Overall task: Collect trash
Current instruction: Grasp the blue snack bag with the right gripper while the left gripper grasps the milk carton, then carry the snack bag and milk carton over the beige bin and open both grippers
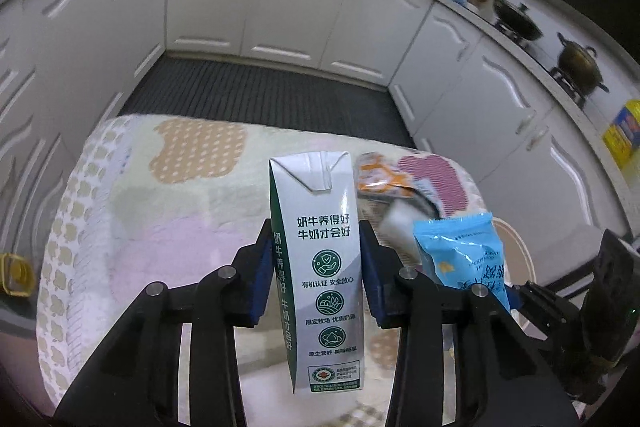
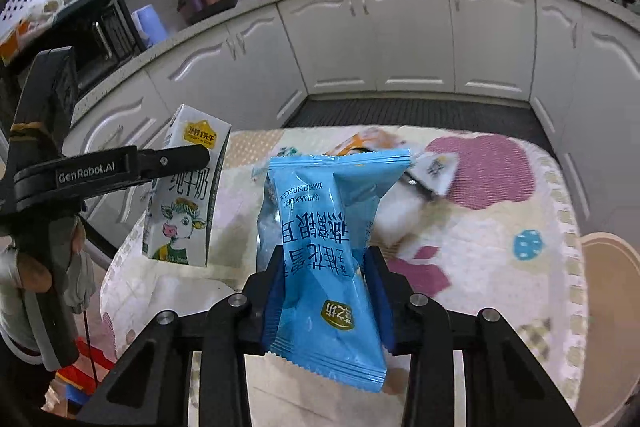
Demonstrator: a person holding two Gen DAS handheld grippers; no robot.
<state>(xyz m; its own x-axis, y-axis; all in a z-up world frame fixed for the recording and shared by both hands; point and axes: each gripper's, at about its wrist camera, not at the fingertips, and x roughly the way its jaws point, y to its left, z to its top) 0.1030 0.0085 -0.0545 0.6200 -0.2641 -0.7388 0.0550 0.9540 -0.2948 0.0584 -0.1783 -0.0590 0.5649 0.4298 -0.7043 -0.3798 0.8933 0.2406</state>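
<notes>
Overhead, above a table draped in a patterned cloth [image 1: 180,195], the left gripper [image 1: 316,267] is clamped on a milk carton [image 1: 320,267], its blue pads [image 1: 264,267] pressing both sides of the upright white-and-green box, which hangs clear of the cloth. Just right of the carton, the right gripper [image 2: 326,291] is closed on a blue snack packet [image 2: 324,247], pinched near its lower half and lifted off the cloth as well. Beyond the packet, toward the far edge of the cloth, a small heap of wrappers [image 2: 400,179], orange, white and dark, lies on the fabric, blurred. White cabinets [image 2: 400,39] curve behind the table, with pots [image 1: 576,63] on the counter to the right of the carton.
</notes>
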